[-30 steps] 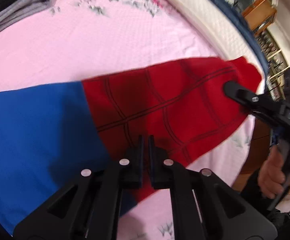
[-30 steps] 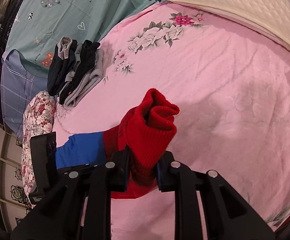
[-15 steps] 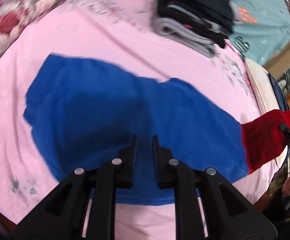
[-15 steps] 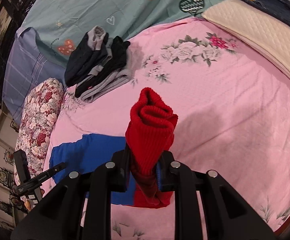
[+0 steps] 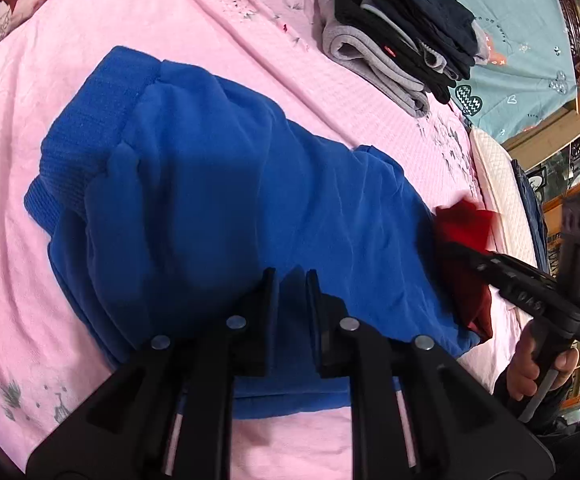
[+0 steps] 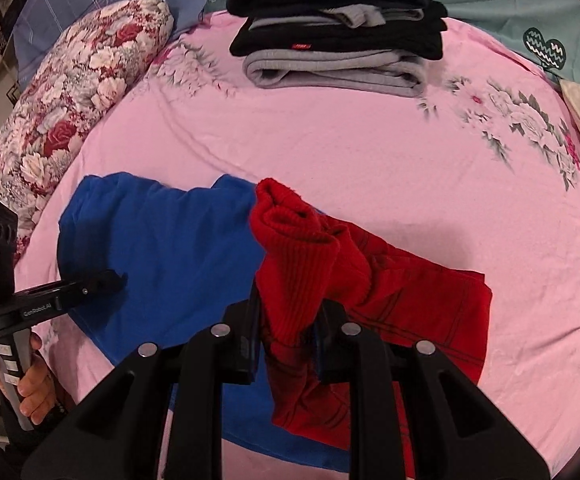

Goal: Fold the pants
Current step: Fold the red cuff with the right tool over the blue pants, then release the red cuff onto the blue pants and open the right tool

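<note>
Blue-and-red pants (image 5: 230,200) lie across pink bed (image 6: 329,140), just in front of stack of folded clothes (image 6: 337,32). Right claw (image 6: 288,320) clamps pants' red ribbed cuff (image 6: 293,256), lifted over blue part. Left claw (image 5: 291,296) w/ narrow gap, empty, over blue fabric.

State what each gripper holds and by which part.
The right gripper grips the blue-and-red pants by the red ribbed leg cuff. The left gripper holds nothing; its jaws stand slightly apart over the blue fabric.
</note>
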Demonstrator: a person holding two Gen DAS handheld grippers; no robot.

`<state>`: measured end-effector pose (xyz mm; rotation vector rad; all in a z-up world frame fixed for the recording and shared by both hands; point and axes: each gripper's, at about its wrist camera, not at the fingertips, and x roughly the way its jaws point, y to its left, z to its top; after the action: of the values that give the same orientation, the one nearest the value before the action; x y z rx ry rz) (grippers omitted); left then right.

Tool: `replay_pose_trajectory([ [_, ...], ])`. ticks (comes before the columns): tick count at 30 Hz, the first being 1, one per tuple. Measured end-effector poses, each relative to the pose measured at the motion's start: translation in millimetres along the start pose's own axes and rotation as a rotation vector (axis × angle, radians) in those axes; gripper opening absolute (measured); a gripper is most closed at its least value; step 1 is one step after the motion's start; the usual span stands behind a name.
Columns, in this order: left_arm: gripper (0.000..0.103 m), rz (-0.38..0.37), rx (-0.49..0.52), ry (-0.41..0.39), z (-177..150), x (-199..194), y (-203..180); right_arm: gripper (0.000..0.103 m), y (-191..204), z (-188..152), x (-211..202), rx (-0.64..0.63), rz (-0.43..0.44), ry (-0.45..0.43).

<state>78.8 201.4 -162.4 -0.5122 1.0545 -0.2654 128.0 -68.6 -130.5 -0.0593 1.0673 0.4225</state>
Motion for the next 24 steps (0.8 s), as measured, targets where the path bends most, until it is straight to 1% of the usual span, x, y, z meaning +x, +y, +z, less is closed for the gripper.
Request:
replay_pose_trajectory([
  [1, 0.014, 0.003, 0.006, -0.003, -1, 0, -1, 0.026, 4, 1, 6, -0.009, -0.002, 0.018],
  [2, 0.014, 0.003, 0.010, -0.005, -1, 0, -1, 0.033, 10, 0, 14, -0.016, 0.019, 0.046],
  [3, 0.014, -0.002, 0.012, -0.007, -1, 0, -1, 0.036, 14, -1, 17, -0.012, 0.061, 0.074],
  [4, 0.014, -0.012, 0.010, -0.007, -1, 1, 0, 0.042, 18, -1, 16, -0.007, 0.123, 0.101],
  [5, 0.014, -0.021, 0.007, -0.006, -1, -2, 5, 0.042, 21, -2, 11, -0.007, 0.174, 0.106],
  [6, 0.014, -0.038, -0.001, -0.005, -1, -2, 8, 0.042, 20, 0, 1, 0.000, 0.233, 0.093],
  [7, 0.014, -0.046, -0.006, -0.005, -3, -4, 10, 0.042, 16, 3, -10, 0.017, 0.270, 0.064],
  [8, 0.014, -0.055, -0.010, -0.005, -2, -3, 12, 0.042, 9, 6, -24, 0.037, 0.273, 0.014],
  [9, 0.014, -0.060, -0.013, -0.005, -2, -3, 13, 0.042, 3, 9, -34, 0.047, 0.239, -0.031],
  [10, 0.014, -0.061, -0.014, -0.006, -3, -3, 13, 0.040, -3, 12, -42, 0.045, 0.176, -0.071],
  [11, 0.014, -0.059, -0.013, -0.007, -3, -3, 13, 0.029, -8, 15, -42, 0.041, 0.128, -0.081],
  [12, 0.014, -0.054, -0.013, -0.006, -3, -3, 12, 0.023, -12, 16, -37, 0.045, 0.111, -0.069],
  [13, 0.014, -0.050, -0.012, -0.005, -2, -3, 11, 0.016, -18, 16, -25, 0.066, 0.121, -0.033],
  [14, 0.014, -0.044, -0.013, -0.004, -2, -2, 10, 0.014, -21, 15, -15, 0.080, 0.127, -0.008],
  [16, 0.014, -0.030, -0.016, 0.001, -1, -1, 8, 0.014, -19, 12, 10, 0.074, 0.108, 0.051],
  [17, 0.014, -0.024, -0.018, 0.003, 0, -1, 7, 0.014, -17, 7, 28, 0.072, 0.099, 0.099],
  [18, 0.014, -0.021, -0.032, -0.004, 0, -4, 6, 0.014, -14, 6, 36, 0.076, 0.094, 0.117],
  [19, 0.015, -0.027, -0.045, -0.014, 0, -10, 5, 0.014, -12, 5, 35, 0.075, 0.085, 0.101],
  [20, 0.023, -0.041, -0.046, -0.034, 0, -20, 3, 0.015, -11, 6, 30, 0.065, 0.085, 0.099],
  [21, 0.030, -0.047, -0.033, -0.085, 1, -39, -1, 0.015, -10, 7, 23, 0.061, 0.102, 0.093],
  [22, 0.059, -0.037, -0.025, -0.142, 1, -59, -3, 0.015, -13, 6, 12, 0.067, 0.130, 0.076],
  [23, 0.084, -0.015, -0.024, -0.209, -1, -81, -3, 0.015, -19, 5, -5, 0.081, 0.159, 0.040],
  [24, 0.089, 0.026, -0.031, -0.288, -3, -107, -3, 0.016, -26, 3, -24, 0.092, 0.172, -0.010],
])
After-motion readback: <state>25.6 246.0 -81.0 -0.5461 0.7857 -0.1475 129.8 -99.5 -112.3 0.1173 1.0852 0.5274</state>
